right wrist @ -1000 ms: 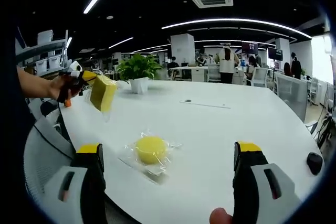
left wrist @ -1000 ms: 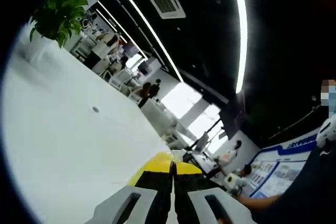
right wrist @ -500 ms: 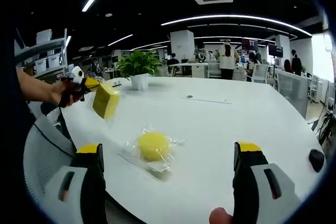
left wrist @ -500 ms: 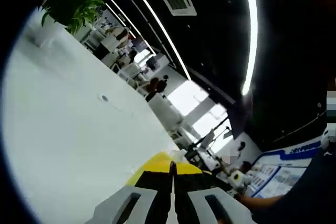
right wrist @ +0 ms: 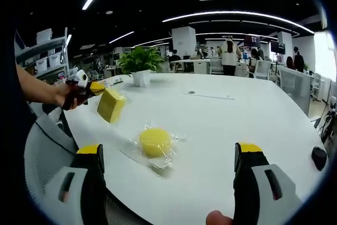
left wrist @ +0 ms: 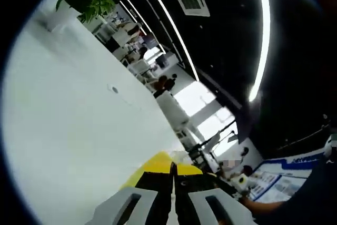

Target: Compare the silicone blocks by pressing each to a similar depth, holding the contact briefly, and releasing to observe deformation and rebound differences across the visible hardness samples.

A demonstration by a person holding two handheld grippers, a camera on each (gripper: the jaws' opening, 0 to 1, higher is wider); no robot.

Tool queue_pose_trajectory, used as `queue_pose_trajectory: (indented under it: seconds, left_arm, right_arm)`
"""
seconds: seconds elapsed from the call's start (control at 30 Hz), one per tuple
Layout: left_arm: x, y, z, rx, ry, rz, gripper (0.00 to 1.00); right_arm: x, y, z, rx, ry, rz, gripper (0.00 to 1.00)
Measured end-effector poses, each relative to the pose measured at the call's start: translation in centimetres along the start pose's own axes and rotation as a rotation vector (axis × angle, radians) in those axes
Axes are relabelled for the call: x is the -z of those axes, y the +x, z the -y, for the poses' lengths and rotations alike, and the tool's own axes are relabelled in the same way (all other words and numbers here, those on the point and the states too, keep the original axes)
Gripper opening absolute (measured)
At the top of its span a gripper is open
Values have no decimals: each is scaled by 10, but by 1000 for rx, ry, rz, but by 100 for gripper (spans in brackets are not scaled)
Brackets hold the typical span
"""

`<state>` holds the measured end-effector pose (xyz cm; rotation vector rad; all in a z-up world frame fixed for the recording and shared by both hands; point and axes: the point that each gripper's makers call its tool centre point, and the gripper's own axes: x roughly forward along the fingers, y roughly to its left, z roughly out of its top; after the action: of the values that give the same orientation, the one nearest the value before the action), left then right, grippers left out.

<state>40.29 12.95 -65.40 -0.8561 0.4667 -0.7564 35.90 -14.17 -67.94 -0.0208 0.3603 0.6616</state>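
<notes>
Left of the right gripper view, left gripper (right wrist: 95,88) clamped on yellow block (right wrist: 111,104) — round yellow block (right wrist: 155,142) in plastic mid-table (right wrist: 253,125), right gripper (right wrist: 168,154) jaws wide apart.

Your right gripper (right wrist: 167,167) has two dark, blocky jaws, each capped with a yellow tip and seated in a pale grey moulded housing with a slotted opening — the left housing's slot shows a small reddish mark. Your left gripper (left wrist: 172,175) carries the same build: black jaws, yellow at the tips, grey slotted shells below. In the right gripper view it (right wrist: 90,88) reads as a black body with a white part on top. Your bare forearm (right wrist: 39,92) emerges from dark clothing — the same dark fabric edges the left gripper view.
</notes>
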Motion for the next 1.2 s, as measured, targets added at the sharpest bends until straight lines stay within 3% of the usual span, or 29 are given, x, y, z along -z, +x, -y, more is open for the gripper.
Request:
queue_pose_trajectory:
  seconds: [0.27, 0.4, 0.57, 0.67, 0.77, 0.93, 1.0, 1.07, 1.1, 1.13, 1.17, 1.2]
  left_arm:
    - [5, 1, -21, -48, -10, -35, 0]
    - [-1, 1, -30, -55, 5, -21, 0]
    - [-4, 2, -44, -95, 140, -52, 0]
    - [-5, 5, -46, -96, 165, -68, 0]
    - [-5, 7, -53, -100, 240, -89, 0]
    - [-8, 11, -65, -122, 265, -134, 0]
    - [-6, 11, -66, -112, 341, -176, 0]
    - [4, 6, -75, -137, 364, -258, 0]
    - [8, 6, -79, -161, 340, -267, 0]
    - [20, -1, -86, -201, 358, -364, 0]
    - [22, -3, -88, -208, 441, -394, 0]
    - [25, -3, -86, -192, 451, -383, 0]
  right_arm:
    - [6, 2, 5, -4, 27, -12, 97]
    - [7, 3, 4, -12, 38, -19, 97]
    - [9, 5, 4, -20, 45, -34, 97]
    - [10, 6, 5, -23, 51, -36, 97]
    - [11, 8, 5, -25, 55, -41, 97]
    - [12, 9, 5, -19, 65, -48, 97]
    - [11, 9, 4, -19, 64, -49, 97]
    - [11, 10, 3, -25, 66, -52, 97]
    - [12, 10, 3, -28, 67, -52, 97]
    - [12, 11, 2, -30, 63, -57, 97]
    - [12, 10, 1, -30, 61, -58, 97]
    - [12, 10, 1, -28, 63, -55, 97]
